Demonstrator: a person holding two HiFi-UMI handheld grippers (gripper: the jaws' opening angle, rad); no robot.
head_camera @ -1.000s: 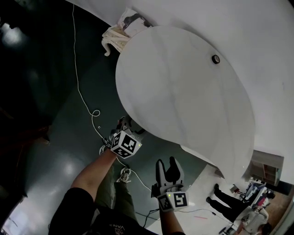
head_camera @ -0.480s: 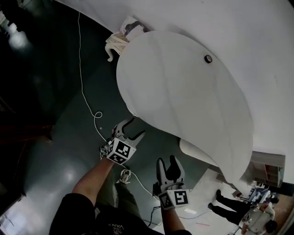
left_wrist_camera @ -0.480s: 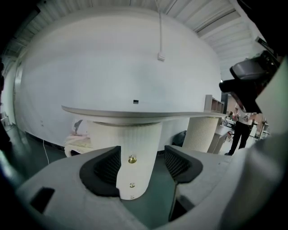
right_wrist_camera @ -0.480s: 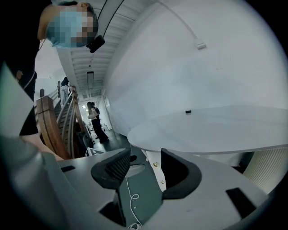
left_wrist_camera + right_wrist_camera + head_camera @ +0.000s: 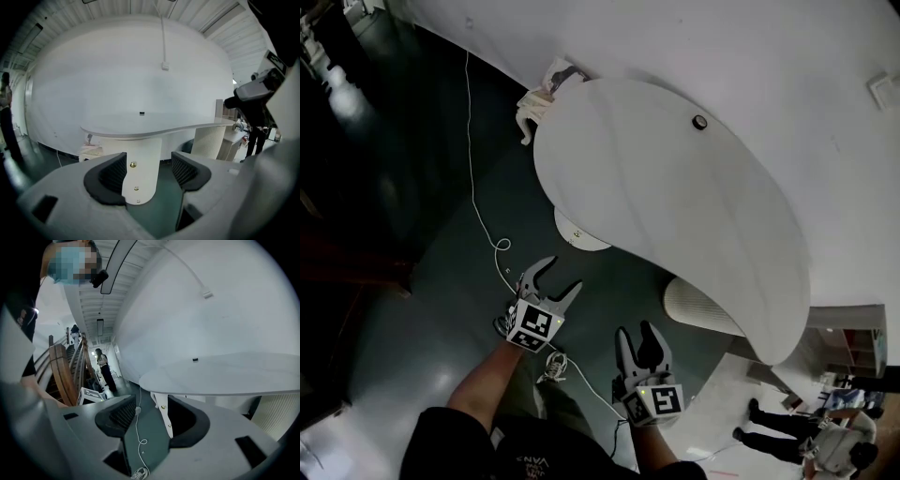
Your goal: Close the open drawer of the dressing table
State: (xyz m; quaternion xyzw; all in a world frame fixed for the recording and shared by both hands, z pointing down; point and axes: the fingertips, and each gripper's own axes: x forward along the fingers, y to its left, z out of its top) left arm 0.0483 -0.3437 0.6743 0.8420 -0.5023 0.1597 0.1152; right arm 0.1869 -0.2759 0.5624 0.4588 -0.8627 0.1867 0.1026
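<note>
The dressing table has a wide curved white top (image 5: 675,206), which the left gripper view (image 5: 150,125) and the right gripper view (image 5: 225,373) catch edge-on. Beneath the top hangs a rounded white panel (image 5: 581,232) with brass fittings (image 5: 133,164). Whether this is a drawer front I cannot tell. My left gripper (image 5: 558,275) is open and empty, a short way off the table edge; the panel (image 5: 140,178) shows between its jaws (image 5: 147,171). The right gripper (image 5: 636,333), further back, is open and empty, with the panel (image 5: 164,416) in line with its jaws (image 5: 150,416).
A ribbed white pedestal (image 5: 698,305) stands under the tabletop on the right. A small dark object (image 5: 699,122) lies on the top. A white cable (image 5: 478,211) trails over the dark floor. Cream carved furniture (image 5: 539,98) sits at the far end. People (image 5: 769,417) stand at lower right, wooden stairs (image 5: 61,376) at left.
Both grippers have drawn back from the table edge, the left one moving down and left. The rounded white panel under the tabletop has come into the head view.
</note>
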